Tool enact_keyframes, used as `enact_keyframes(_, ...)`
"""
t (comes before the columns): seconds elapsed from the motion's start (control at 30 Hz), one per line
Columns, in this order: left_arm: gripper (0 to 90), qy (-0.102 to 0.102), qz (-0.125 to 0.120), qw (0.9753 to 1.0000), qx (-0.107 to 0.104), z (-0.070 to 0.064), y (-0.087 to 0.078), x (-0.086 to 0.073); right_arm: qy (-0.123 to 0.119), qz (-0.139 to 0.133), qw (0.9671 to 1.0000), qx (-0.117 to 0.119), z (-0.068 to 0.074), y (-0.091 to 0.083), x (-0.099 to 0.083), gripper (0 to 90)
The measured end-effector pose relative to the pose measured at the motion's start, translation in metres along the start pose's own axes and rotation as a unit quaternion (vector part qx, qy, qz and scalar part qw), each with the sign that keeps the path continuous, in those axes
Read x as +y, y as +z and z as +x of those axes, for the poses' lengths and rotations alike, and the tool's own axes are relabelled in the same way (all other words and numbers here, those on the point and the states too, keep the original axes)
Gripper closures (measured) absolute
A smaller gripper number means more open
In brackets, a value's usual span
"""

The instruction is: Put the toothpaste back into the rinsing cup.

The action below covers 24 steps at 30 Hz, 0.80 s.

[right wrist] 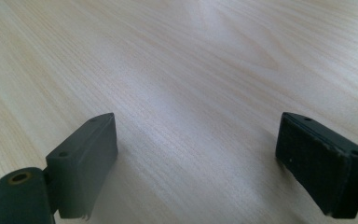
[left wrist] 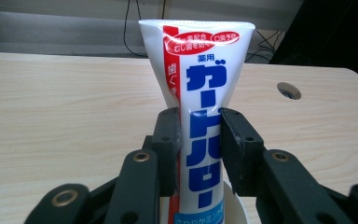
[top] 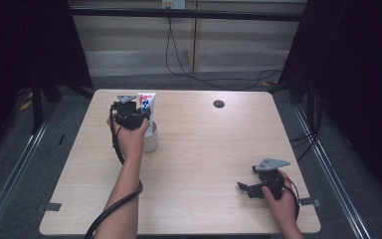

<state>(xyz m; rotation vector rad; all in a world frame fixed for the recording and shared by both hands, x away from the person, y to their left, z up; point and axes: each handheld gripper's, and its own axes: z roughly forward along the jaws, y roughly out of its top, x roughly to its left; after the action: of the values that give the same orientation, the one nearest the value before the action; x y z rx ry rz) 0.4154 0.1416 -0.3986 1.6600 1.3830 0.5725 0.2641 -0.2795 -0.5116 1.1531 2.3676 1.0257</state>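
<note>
Toothpaste tube (left wrist: 200, 116): upright, lower end in a white cup (top: 150, 138) at the table's (top: 204, 149) far left, probably cap-down. Left gripper (left wrist: 200, 144) clenched on its middle, steadying it. Right gripper (right wrist: 196, 158) released, idle, low over bare wood.

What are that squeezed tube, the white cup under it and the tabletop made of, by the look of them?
The tube looks like soft glossy plastic: its printed skin catches highlights and narrows between the left gripper fingers. The cup is plain matte white, plastic or ceramic; I cannot tell which. The table looks like pale wood-grain laminate with a faint sheen.
</note>
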Motion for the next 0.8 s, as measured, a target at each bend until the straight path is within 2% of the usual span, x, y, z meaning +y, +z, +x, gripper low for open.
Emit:
enact_keyframes(0.53, 68.4, 0.012, -0.001, 0.9999, -0.001, -0.007, -0.01, -0.011, 0.001, 0.0, 1.0, 0.0, 0.0, 0.0, 0.0, 12.2)
enact_keyframes(0.67, 68.1, 0.018, 0.004, 0.9998, 0.001, -0.009, -0.013, -0.014, 0.001, 0.0, 1.0, 0.0, 0.0, 0.0, 0.0, 12.2)
enact_keyframes(0.8, 67.8, 0.016, 0.01, 0.9998, 0.003, -0.009, -0.015, -0.017, 0.001, 0.0, 1.0, 0.0, 0.0, 0.0, 0.0, 12.2)
